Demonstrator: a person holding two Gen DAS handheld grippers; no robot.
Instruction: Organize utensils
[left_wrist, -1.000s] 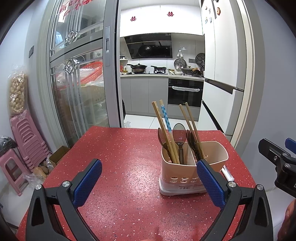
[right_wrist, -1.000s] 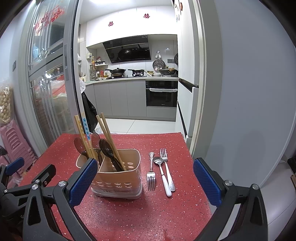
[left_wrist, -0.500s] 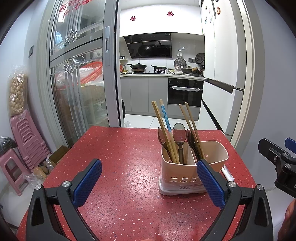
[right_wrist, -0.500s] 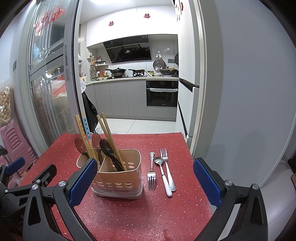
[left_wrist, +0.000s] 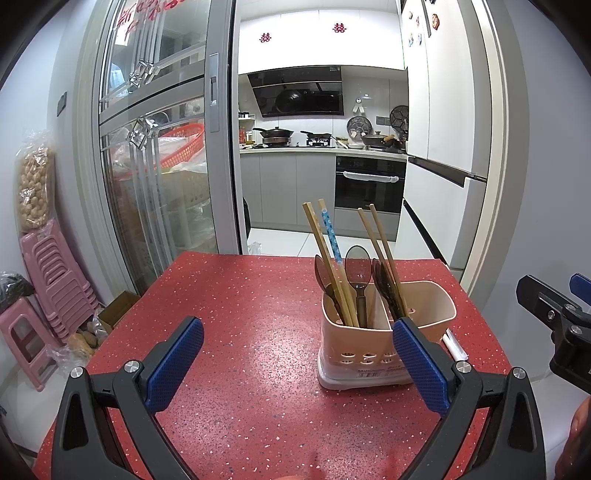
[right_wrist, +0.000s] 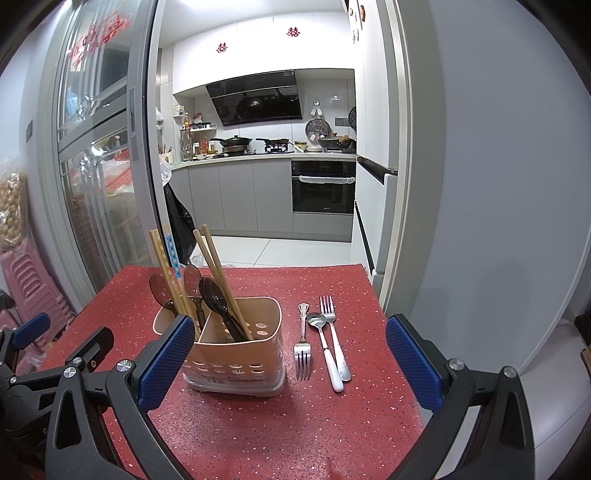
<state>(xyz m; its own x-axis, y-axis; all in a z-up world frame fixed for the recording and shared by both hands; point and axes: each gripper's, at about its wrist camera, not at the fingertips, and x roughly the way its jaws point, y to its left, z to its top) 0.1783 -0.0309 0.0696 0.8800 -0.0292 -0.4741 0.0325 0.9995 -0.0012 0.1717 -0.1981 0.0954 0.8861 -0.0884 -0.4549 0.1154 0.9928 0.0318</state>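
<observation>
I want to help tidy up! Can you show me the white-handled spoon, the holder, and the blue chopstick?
white-handled spoon (right_wrist: 330, 363), right wrist view, on its white handle.
holder (right_wrist: 236, 354), right wrist view, on its front wall.
blue chopstick (left_wrist: 330, 233), left wrist view, on its patterned upper shaft.

- The red speckled tabletop (right_wrist: 325, 417) looks smooth with a dull sheen.
- A beige plastic utensil caddy (right_wrist: 236, 354) appears matt, its lower wall perforated.
- Pale wooden chopsticks (right_wrist: 218, 280) stand beside dark, glossy translucent plastic spoons (right_wrist: 216, 299).
- Two polished metal forks (right_wrist: 303, 350) and a metal spoon with a glossy white handle (right_wrist: 327, 350), possibly ceramic, gleam.
- Blue textured gripper pads (left_wrist: 173, 363) sit on matt black plastic arms.
</observation>
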